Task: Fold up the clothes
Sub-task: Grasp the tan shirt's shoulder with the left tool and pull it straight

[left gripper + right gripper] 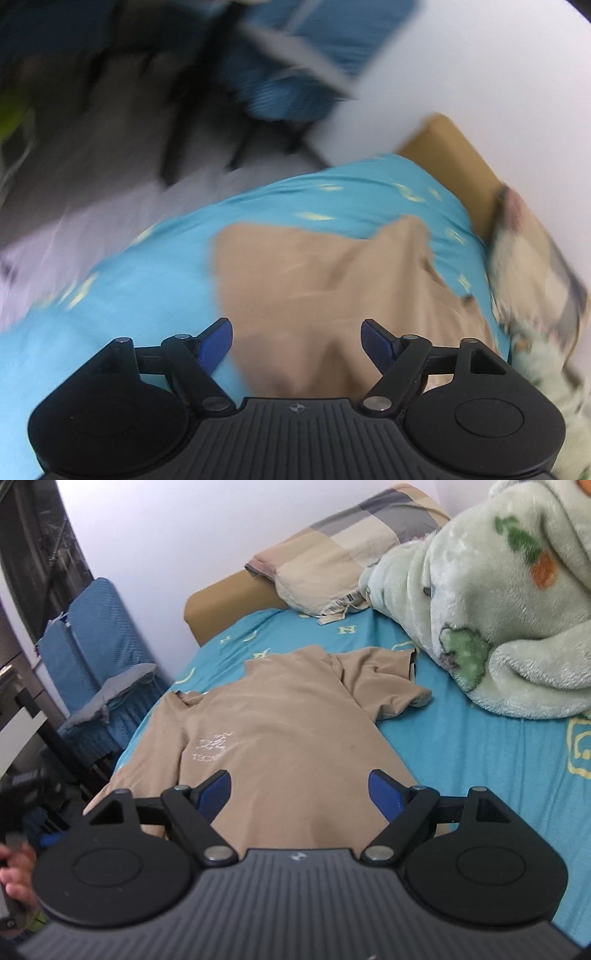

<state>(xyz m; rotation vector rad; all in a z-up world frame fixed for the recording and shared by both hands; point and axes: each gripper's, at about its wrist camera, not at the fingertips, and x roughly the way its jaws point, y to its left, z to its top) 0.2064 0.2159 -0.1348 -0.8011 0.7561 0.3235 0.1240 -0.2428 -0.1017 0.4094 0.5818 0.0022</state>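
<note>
Shirt (280,720) flat on bedsheet (480,760), both jaws spread, empty

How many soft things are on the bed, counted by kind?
Tan shirts: 1, the tan shirt spread flat on the blue sheet.
Pillows: 1, the checked pillow at the head.
Fluffy blankets: 1, the green blanket heaped beside the shirt.
Total: 3
</note>
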